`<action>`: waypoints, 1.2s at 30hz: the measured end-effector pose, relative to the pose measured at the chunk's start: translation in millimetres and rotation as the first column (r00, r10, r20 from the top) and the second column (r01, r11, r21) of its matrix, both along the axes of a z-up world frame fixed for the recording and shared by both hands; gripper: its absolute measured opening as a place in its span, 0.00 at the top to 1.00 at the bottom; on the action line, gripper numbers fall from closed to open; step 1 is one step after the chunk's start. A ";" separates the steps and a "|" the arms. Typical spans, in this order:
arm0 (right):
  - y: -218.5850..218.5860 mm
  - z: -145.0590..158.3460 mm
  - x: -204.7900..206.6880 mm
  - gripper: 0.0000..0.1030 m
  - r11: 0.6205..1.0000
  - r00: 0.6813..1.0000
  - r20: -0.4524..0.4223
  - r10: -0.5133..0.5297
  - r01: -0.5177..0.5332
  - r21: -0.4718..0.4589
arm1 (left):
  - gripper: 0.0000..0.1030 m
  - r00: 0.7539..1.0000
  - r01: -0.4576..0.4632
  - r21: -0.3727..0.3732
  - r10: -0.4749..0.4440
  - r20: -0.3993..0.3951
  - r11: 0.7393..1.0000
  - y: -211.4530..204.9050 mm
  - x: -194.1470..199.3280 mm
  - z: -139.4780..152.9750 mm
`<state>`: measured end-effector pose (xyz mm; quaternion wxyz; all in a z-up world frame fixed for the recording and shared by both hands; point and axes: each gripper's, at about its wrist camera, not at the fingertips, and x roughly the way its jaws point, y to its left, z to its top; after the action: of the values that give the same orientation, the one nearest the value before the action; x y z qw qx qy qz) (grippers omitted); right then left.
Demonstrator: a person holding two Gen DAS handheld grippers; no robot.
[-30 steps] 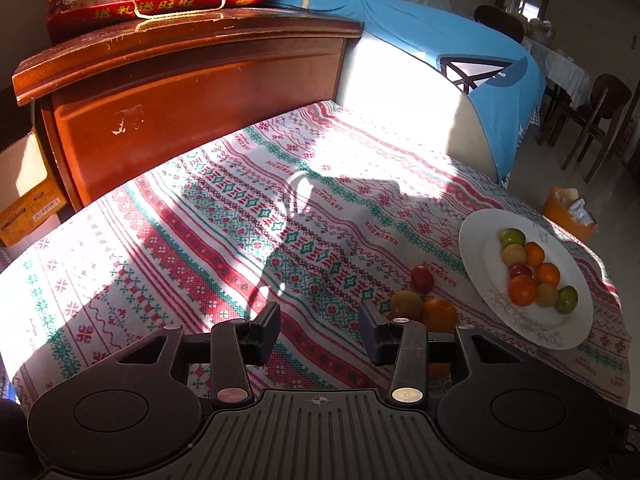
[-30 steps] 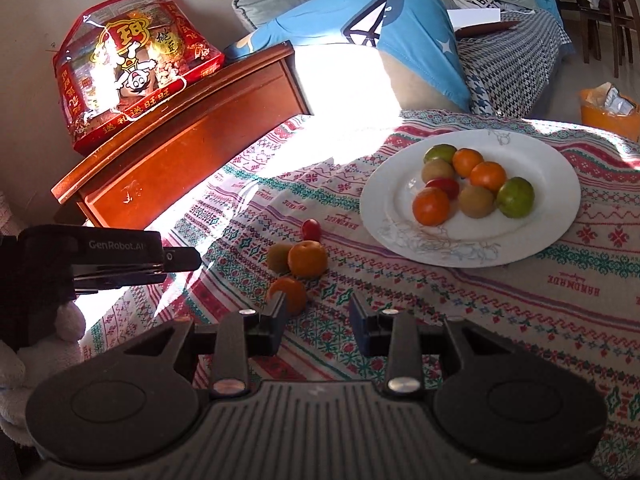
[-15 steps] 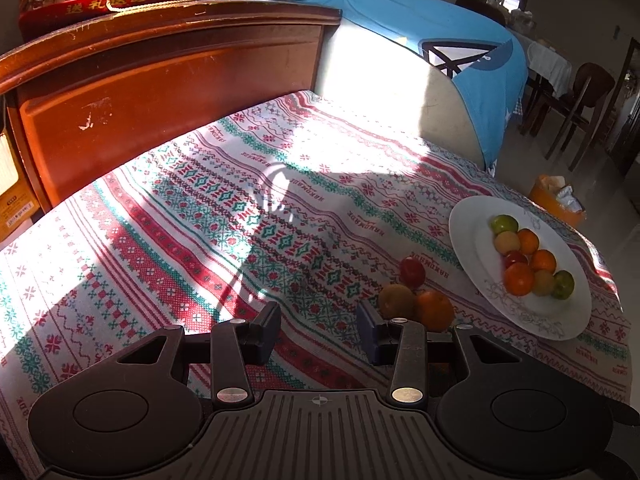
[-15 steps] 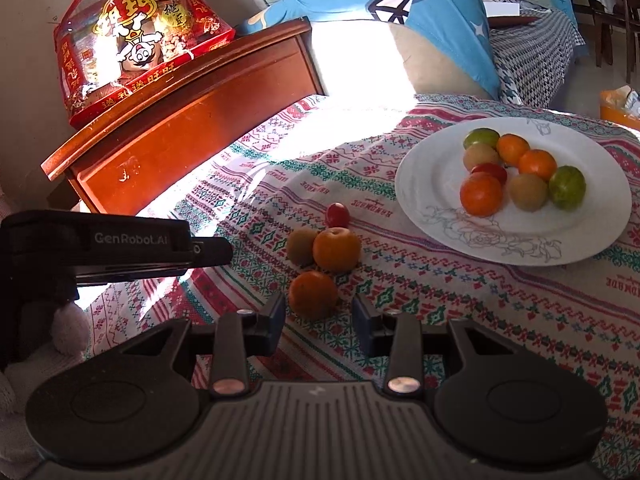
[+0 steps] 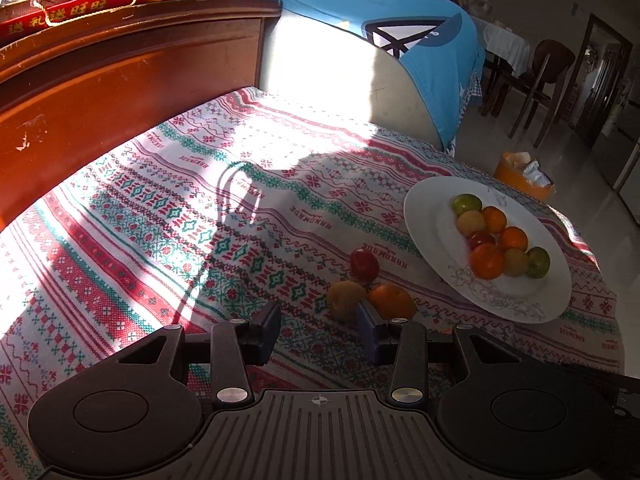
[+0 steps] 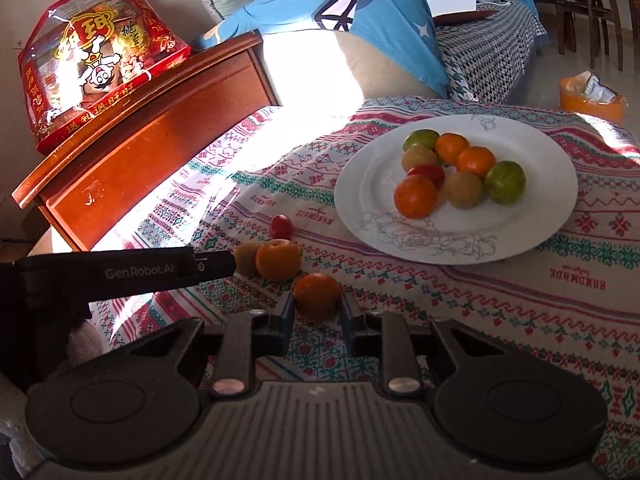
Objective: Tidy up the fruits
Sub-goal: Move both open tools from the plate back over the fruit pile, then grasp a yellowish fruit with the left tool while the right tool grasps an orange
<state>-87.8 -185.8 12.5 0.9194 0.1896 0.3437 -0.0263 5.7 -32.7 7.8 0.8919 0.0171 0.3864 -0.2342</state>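
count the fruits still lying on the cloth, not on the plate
4: a red one farthest, a brownish one touching an orange one, and another orange one between the right gripper fingers. None seems hidden.

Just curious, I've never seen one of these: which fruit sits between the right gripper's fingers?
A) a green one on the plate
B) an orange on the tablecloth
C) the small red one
B: the orange lies on the tablecloth between the right gripper fingers.

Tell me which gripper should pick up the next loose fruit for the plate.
Right. The right gripper is open with the nearest orange between its fingertips. The left gripper is open over bare cloth, its kiwi off to one side. The plate lies right.
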 end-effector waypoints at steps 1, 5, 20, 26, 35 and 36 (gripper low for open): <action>-2.9 0.2 -1.1 0.77 1.000 1.000 0.000 -0.008 0.008 0.002 | 0.62 1.000 0.006 0.003 -0.006 0.002 1.000 -1.1 0.1 -1.0; -8.8 -1.0 -1.6 0.77 0.999 1.000 0.002 -0.030 0.030 0.023 | 0.62 1.000 0.024 0.014 -0.025 0.017 1.000 -5.1 0.9 -4.8; -10.5 -3.0 0.5 0.73 0.998 0.999 0.007 -0.032 0.032 0.045 | 0.62 0.995 0.082 0.001 -0.082 0.055 0.997 -16.3 9.1 -14.9; -10.2 -3.2 1.5 0.72 0.998 0.999 0.010 -0.031 0.031 0.046 | 0.65 0.995 0.084 -0.005 -0.084 0.060 0.996 -18.3 8.8 -16.8; -9.9 -4.1 2.7 0.74 0.999 1.000 0.014 -0.027 0.026 0.047 | 0.75 0.995 0.060 0.001 -0.060 0.077 0.998 -16.6 3.0 -14.4; -9.9 -4.0 2.7 0.74 0.998 1.000 0.014 -0.025 0.024 0.051 | 0.75 0.996 0.053 -0.001 -0.053 0.077 0.999 -15.3 1.9 -13.1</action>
<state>-85.2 -195.7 8.5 0.9164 0.2172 0.3352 -0.0274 7.6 -48.0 -5.3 0.8996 0.0351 0.3509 -0.2577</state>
